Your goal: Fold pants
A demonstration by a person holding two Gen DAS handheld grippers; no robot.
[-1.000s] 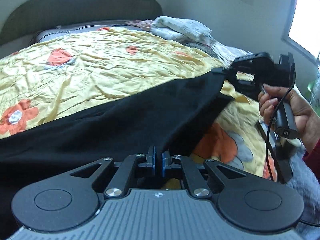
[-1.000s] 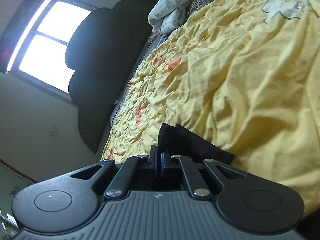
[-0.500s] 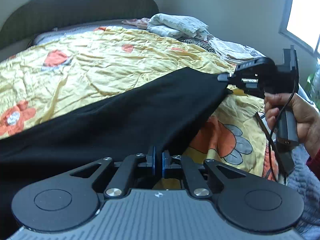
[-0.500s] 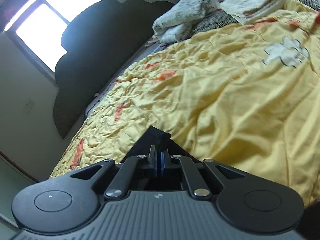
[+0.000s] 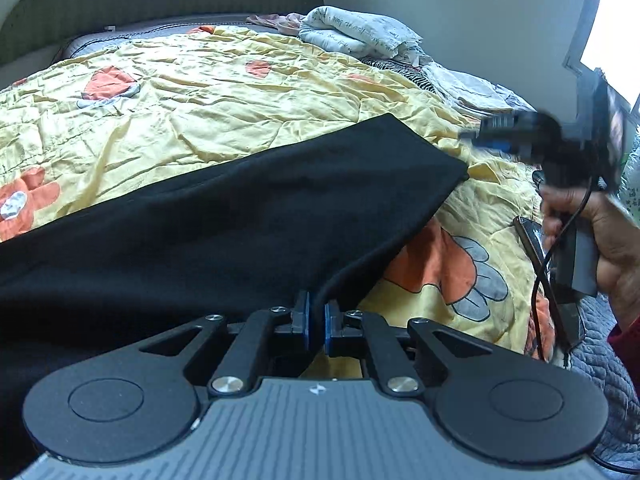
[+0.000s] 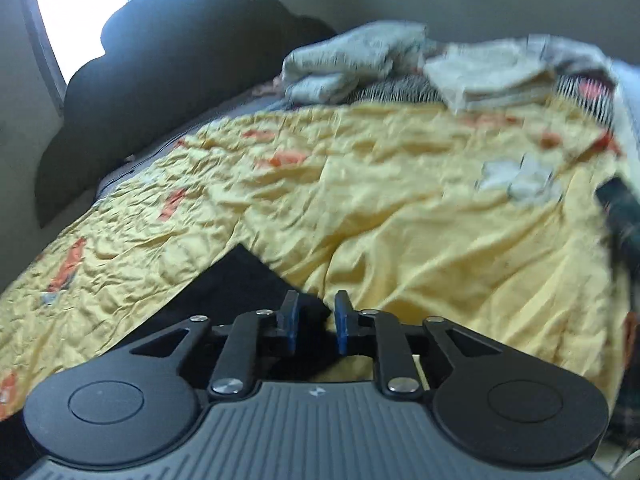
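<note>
Black pants [image 5: 240,220] lie stretched across the yellow flowered bedspread [image 5: 200,100]. My left gripper [image 5: 316,320] is shut on the near edge of the cloth, which rises in a fold between its blue pads. The pants' far corner [image 5: 456,168] rests flat on the bed. A hand [image 5: 600,236] holds my right gripper [image 5: 468,136] blurred above and to the right of that corner, apart from it. In the right wrist view my right gripper [image 6: 316,316] has its jaws opening, with nothing pressed between the pads; the pants [image 6: 240,280] lie just beneath and beyond them.
Folded laundry [image 5: 360,36] [image 6: 360,60] is piled at the head of the bed by the dark headboard [image 6: 160,80]. A dark phone-like slab [image 5: 532,240] lies on the bedspread at the right. A grey quilt [image 5: 600,368] covers the right edge.
My right gripper let go of the pants' corner, which dropped flat onto the bed, then rolled upright and drew away to the right. The left gripper kept its hold and its place.
</note>
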